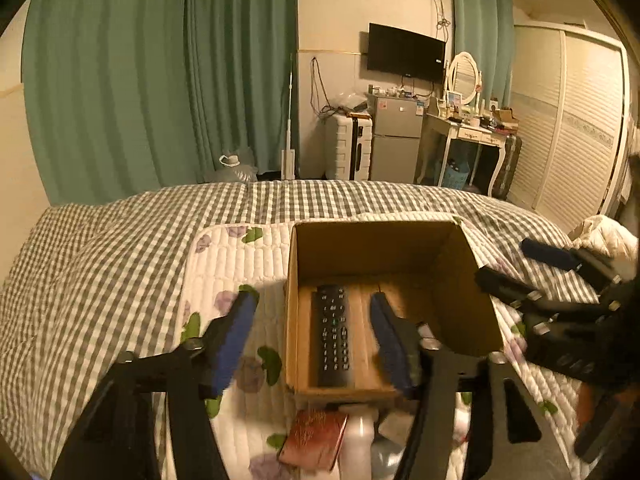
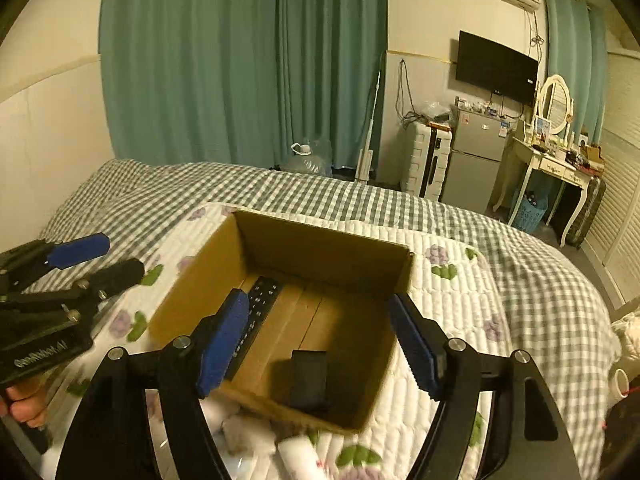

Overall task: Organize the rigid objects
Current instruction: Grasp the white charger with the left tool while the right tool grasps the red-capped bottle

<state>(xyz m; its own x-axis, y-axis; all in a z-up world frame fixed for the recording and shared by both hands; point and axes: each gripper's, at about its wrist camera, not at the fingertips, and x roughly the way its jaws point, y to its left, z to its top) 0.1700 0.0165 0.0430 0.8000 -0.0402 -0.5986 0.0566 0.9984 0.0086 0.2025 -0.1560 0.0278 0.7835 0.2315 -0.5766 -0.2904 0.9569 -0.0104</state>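
An open cardboard box (image 1: 384, 248) (image 2: 320, 248) stands on a floral quilted mat on the bed. A black remote control (image 1: 334, 334) (image 2: 256, 312) lies inside along its left side. A small black object (image 2: 308, 380) lies at the box's near right. My left gripper (image 1: 314, 336) is open and empty, its fingers straddling the box's left wall. My right gripper (image 2: 316, 344) is open and empty above the box's near edge. The right gripper also shows in the left wrist view (image 1: 516, 264), and the left one in the right wrist view (image 2: 108, 260).
In front of the box lie a reddish-brown flat item (image 1: 314, 440), a white bottle (image 1: 360, 436) and white soft items (image 2: 296, 450). The checked bedspread (image 1: 120, 248) spreads to the left and behind. A fridge (image 1: 396, 140), dressing table and wardrobe stand beyond the bed.
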